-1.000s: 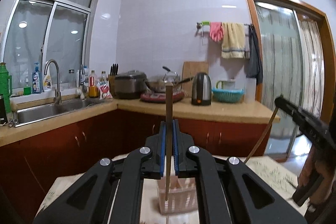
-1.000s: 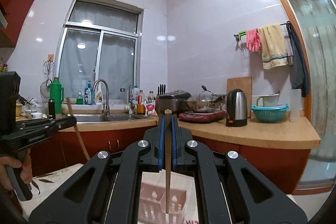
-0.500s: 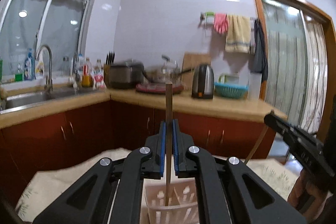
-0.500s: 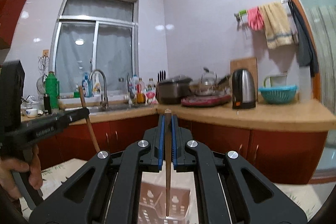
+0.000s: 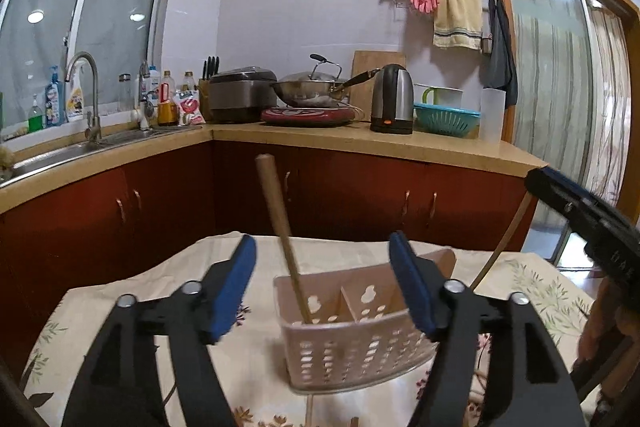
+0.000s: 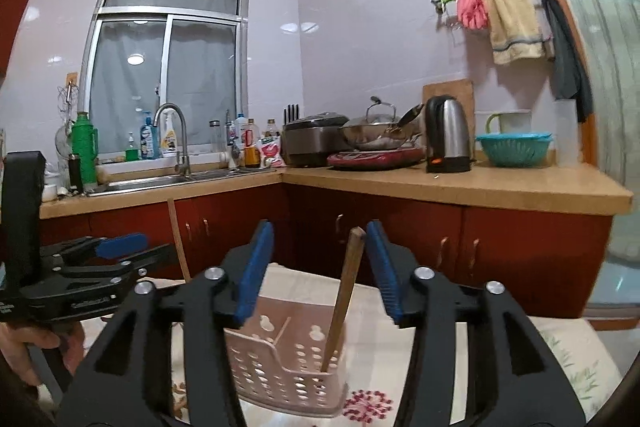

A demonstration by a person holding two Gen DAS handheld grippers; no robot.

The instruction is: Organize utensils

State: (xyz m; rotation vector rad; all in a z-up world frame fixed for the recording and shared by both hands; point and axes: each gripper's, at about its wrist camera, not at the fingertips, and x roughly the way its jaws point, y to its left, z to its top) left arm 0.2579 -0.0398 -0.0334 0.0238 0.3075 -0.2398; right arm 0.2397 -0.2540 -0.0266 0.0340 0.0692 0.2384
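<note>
A floral tablecloth (image 5: 536,291) covered the near surface. Behind it, the L-shaped counter (image 5: 400,143) carried a steel kettle (image 5: 393,99), a wok (image 5: 310,93) on a red cooktop (image 5: 308,115), a rice cooker (image 5: 240,95) and a teal colander (image 5: 446,117). A faucet (image 6: 176,135) stood over the sink (image 6: 160,181). A pink glove (image 6: 472,9) and a towel (image 6: 514,23) hung from a wall rail.

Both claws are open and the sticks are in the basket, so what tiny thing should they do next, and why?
Probably lift both grippers straight up and away. The left gripper and the right gripper are open, and each chopstick stands loose in the holder, leaning between the jaws. Pulling sideways might knock a stick over.
</note>
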